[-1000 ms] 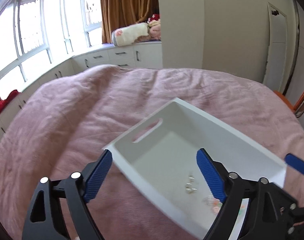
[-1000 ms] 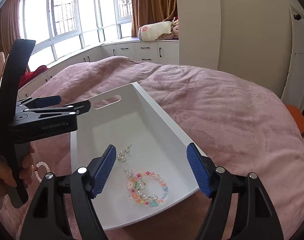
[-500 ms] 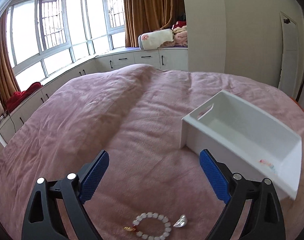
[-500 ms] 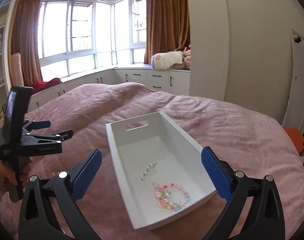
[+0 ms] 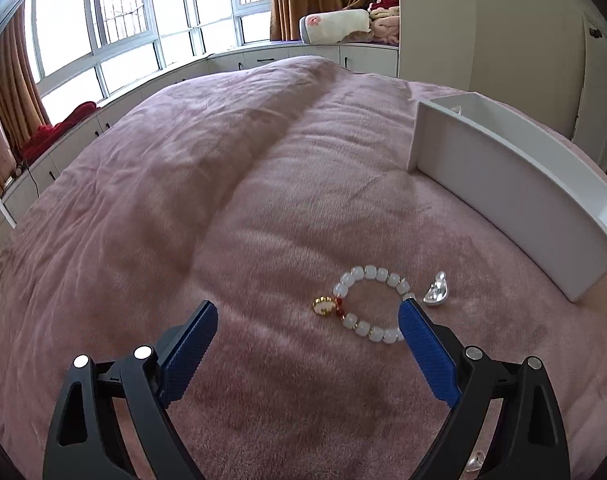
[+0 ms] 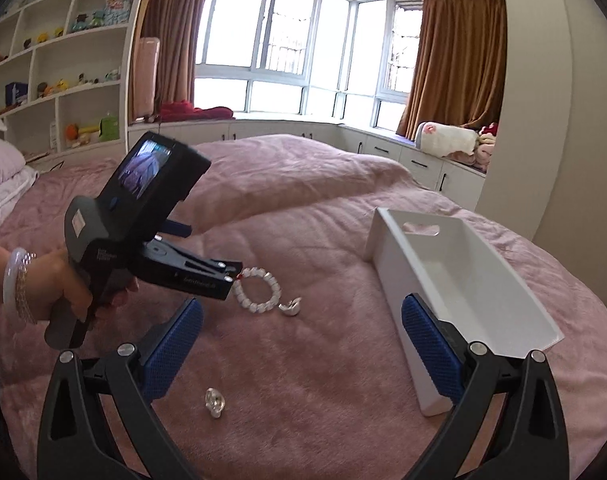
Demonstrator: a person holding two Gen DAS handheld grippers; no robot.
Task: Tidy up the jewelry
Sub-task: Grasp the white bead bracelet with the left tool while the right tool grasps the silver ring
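A white bead bracelet (image 5: 367, 304) with a gold and red charm lies on the pink blanket (image 5: 223, 200). A silver ingot-shaped piece (image 5: 435, 290) rests just right of it. My left gripper (image 5: 307, 316) hangs open just above and near the bracelet, its right finger overlapping the beads. In the right wrist view a hand holds the left gripper (image 6: 233, 274) at the bracelet (image 6: 257, 290), beside the silver piece (image 6: 291, 306). My right gripper (image 6: 303, 312) is wide open with nothing in it, and a second silver piece (image 6: 214, 402) lies below it. The white tray (image 6: 463, 280) stands to the right.
The tray (image 5: 503, 184) sits on the blanket to the right of the bracelet, its long wall facing it. Pillows (image 6: 3, 176) lie at the bed's far left. A shelf unit (image 6: 63, 60) and window-side cabinets (image 6: 383, 148) stand beyond the bed.
Both grippers swung left, away from the tray. The left one came down over the white bracelet. The right gripper's jaws spread wider, and the tray now sits at its right.
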